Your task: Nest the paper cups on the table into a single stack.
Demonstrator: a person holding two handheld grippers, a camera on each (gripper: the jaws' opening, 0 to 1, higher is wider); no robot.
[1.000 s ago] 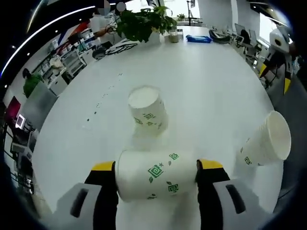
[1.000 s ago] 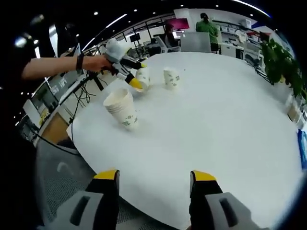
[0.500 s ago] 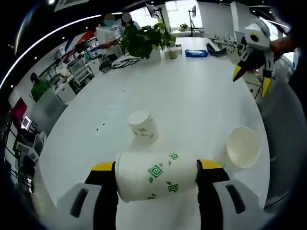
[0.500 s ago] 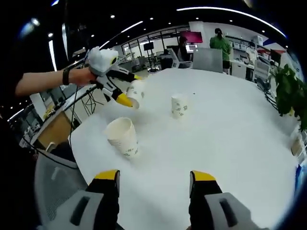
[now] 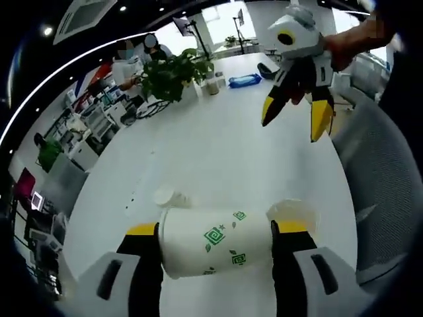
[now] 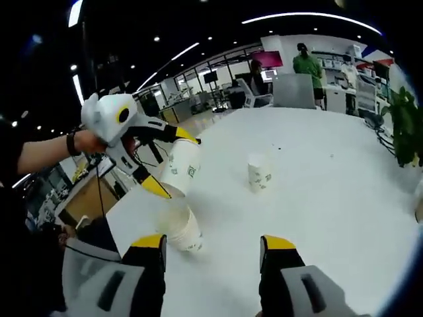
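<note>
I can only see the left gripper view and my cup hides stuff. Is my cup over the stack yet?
Observer: Nearly. In the right gripper view your paper cup hangs tilted just above the stack of cups, with a gap between them.
Operator: I just see the top of the other cup. Is it standing up?
Observer: Yes. From the side, the lone cup stands on end on the white table, apart from the stack and farther along the table.
</note>
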